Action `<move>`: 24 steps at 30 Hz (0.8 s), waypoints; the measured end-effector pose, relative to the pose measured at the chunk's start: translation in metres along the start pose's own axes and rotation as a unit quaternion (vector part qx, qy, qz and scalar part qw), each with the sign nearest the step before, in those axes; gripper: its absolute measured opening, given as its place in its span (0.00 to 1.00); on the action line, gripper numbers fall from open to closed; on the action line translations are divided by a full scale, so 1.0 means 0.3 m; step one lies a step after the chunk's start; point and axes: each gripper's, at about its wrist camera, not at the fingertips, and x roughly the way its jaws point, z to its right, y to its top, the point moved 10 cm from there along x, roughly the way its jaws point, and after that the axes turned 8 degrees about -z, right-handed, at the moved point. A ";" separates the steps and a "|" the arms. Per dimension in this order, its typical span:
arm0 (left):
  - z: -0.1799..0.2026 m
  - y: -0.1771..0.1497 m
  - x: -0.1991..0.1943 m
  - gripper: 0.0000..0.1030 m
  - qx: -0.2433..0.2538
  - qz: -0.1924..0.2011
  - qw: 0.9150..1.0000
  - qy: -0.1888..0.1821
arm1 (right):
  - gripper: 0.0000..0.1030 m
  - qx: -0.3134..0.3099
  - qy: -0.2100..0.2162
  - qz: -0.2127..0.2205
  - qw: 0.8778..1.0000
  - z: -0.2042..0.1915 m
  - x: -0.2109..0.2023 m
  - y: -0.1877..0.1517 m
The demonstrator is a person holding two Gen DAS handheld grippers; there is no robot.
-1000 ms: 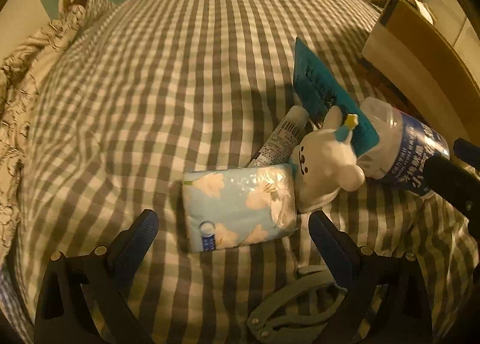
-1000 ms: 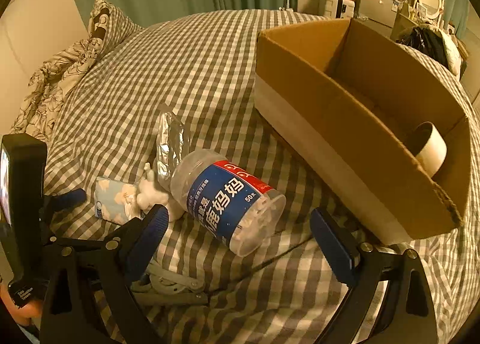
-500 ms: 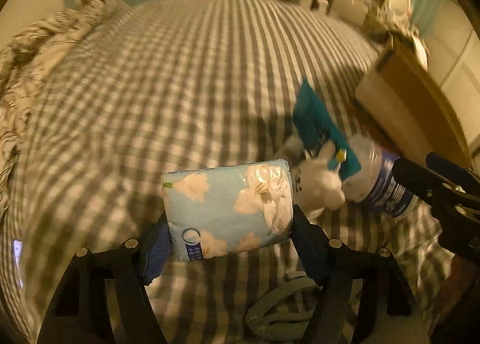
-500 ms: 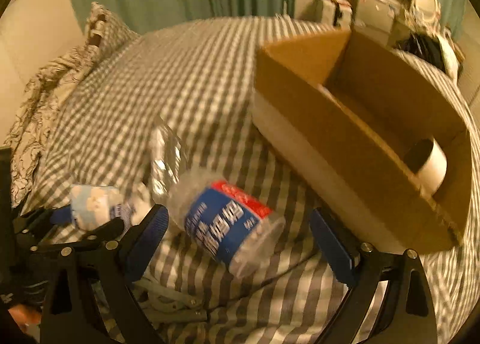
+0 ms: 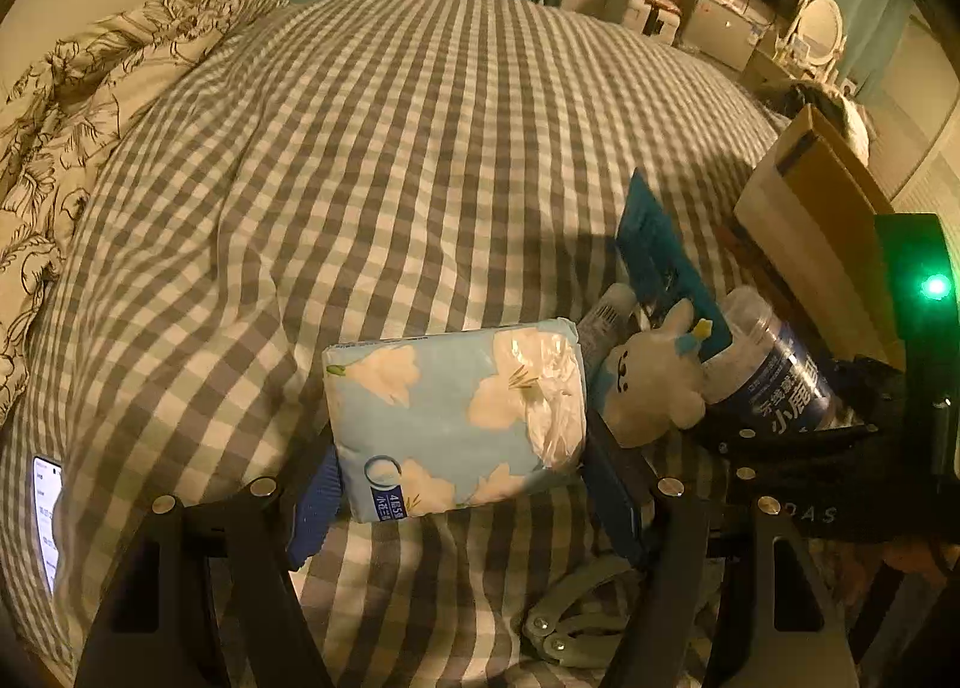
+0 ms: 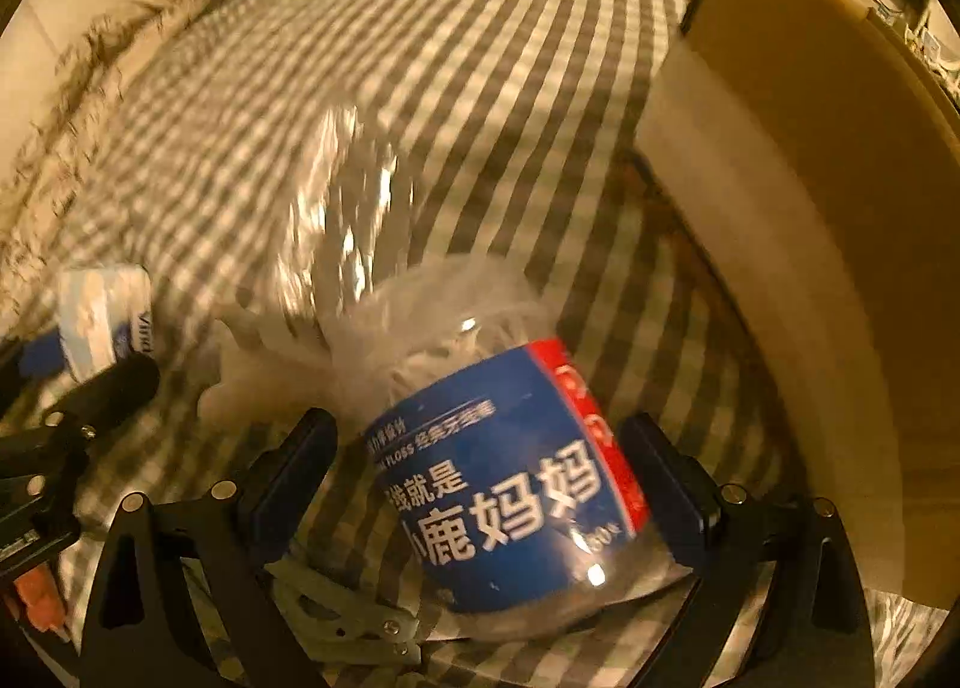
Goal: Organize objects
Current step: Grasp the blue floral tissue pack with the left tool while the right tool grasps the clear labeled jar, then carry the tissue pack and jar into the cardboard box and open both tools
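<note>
My left gripper [image 5: 462, 484] is shut on a light blue flowered tissue pack [image 5: 456, 418] and holds it just above the checked bed cover. My right gripper [image 6: 498, 478] sits around a clear floss jar with a blue label [image 6: 510, 478], its pads beside the jar's sides; whether they press it I cannot tell. The jar [image 5: 774, 370] also shows in the left wrist view, next to a white plush toy [image 5: 648, 388], a white tube [image 5: 606, 316] and a teal packet [image 5: 660, 256]. The tissue pack [image 6: 102, 316] shows at the left of the right wrist view.
A cardboard box [image 6: 810, 220] stands on the bed to the right of the jar. A metal clip tool [image 5: 570, 622] lies near the front. A lit phone [image 5: 48, 514] lies at the left. Patterned pillows [image 5: 108, 63] are at the back left.
My left gripper closed on the tissue pack and lifted it off the bed. My right gripper moved forward and down until the floss jar lies between its fingers.
</note>
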 end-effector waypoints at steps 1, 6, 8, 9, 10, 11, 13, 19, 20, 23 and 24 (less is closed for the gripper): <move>-0.002 -0.003 -0.002 0.72 -0.001 0.002 1.000 0.001 | 0.90 -0.003 -0.002 0.005 1.000 -0.005 -0.006 -0.001; -0.004 -0.014 -0.042 0.72 -0.002 0.013 1.000 0.007 | 0.70 0.003 0.004 0.033 0.999 -0.019 -0.059 -0.016; -0.004 -0.026 -0.060 0.72 -0.002 0.017 1.000 0.012 | 0.66 0.000 -0.007 0.048 0.999 -0.025 -0.087 -0.022; -0.002 -0.031 -0.073 0.72 -0.002 0.019 1.000 0.014 | 0.66 -0.002 -0.008 0.057 0.998 -0.032 -0.107 -0.027; -0.001 -0.034 -0.084 0.72 -0.002 0.022 1.000 0.015 | 0.65 -0.002 -0.009 0.071 0.997 -0.041 -0.135 -0.033; -0.002 -0.038 -0.101 0.72 -0.002 0.025 1.000 0.018 | 0.64 -0.001 -0.009 0.080 0.997 -0.046 -0.155 -0.040; 0.001 -0.043 -0.129 0.72 -0.002 0.032 0.999 0.020 | 0.63 0.005 -0.010 0.098 0.995 -0.048 -0.199 -0.056; 0.062 -0.045 -0.267 0.72 0.009 0.070 0.997 0.015 | 0.61 0.016 -0.016 0.158 0.987 -0.054 -0.385 -0.106; 0.071 -0.044 -0.284 0.72 0.011 0.075 0.997 0.014 | 0.61 0.018 -0.018 0.168 0.985 -0.048 -0.421 -0.122; 0.126 -0.028 -0.374 0.72 0.025 0.101 0.995 0.010 | 0.61 0.018 -0.022 0.193 0.981 -0.038 -0.512 -0.154; 0.144 -0.020 -0.398 0.72 0.029 0.107 0.994 0.009 | 0.61 0.017 -0.024 0.205 0.978 -0.030 -0.557 -0.166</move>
